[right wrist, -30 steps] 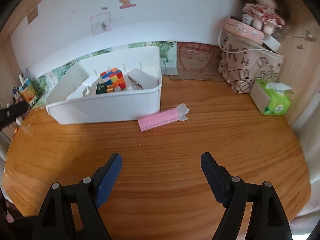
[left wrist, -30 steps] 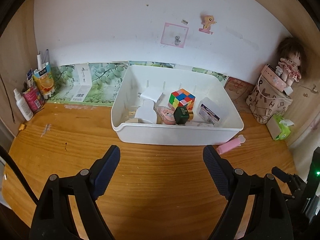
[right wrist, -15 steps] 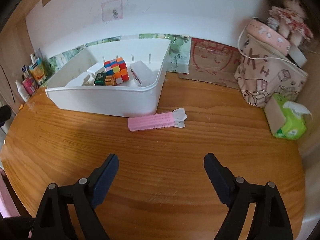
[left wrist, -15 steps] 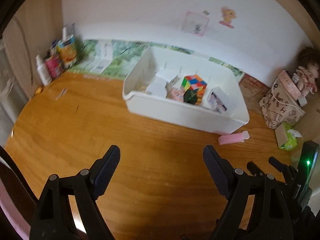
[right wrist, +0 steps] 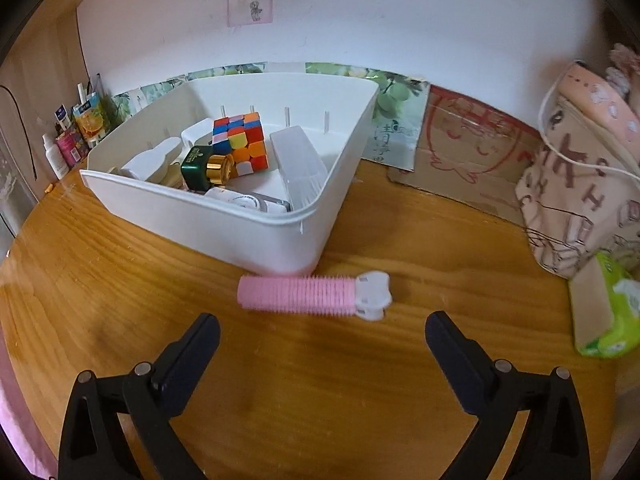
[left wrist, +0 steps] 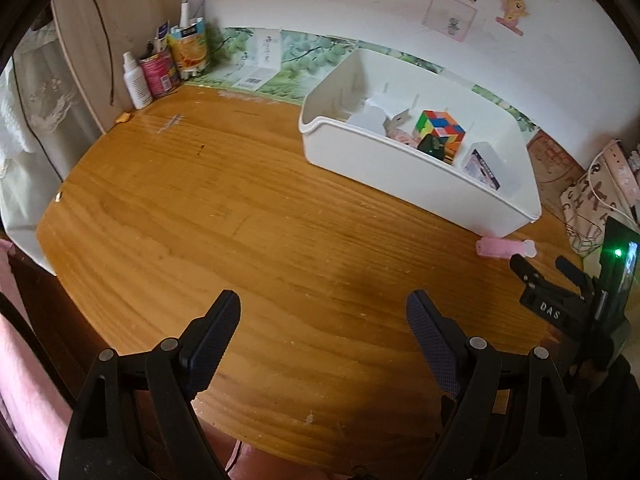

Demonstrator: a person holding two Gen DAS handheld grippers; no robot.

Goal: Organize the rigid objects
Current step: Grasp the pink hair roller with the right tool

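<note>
A pink hair roller with a white clip end [right wrist: 308,292] lies on the wooden table just in front of the white bin's [right wrist: 224,224] near corner. My right gripper [right wrist: 322,332] hovers right behind the roller, its jaws opening wide, nothing between them. The bin holds a colourful puzzle cube [right wrist: 240,140], a green bottle with a gold cap [right wrist: 206,166], a clear box [right wrist: 300,168] and white items. In the left wrist view my left gripper [left wrist: 322,312] hangs open over bare wood, well short of the bin [left wrist: 400,168]; the roller [left wrist: 500,247] and the right gripper's fingers [left wrist: 524,270] show at the right.
Bottles and cartons [left wrist: 160,68] stand in the far left corner. A pink patterned bag [right wrist: 580,184], a green tissue pack [right wrist: 604,316] and a flat cardboard sheet [right wrist: 468,148] sit to the right. A pale cloth [left wrist: 24,120] hangs off the table's left edge.
The right gripper has closed in on the pink roller and its jaws have spread wider. The left wrist view has swung and rolled, so the bin sits further right and tilted.
</note>
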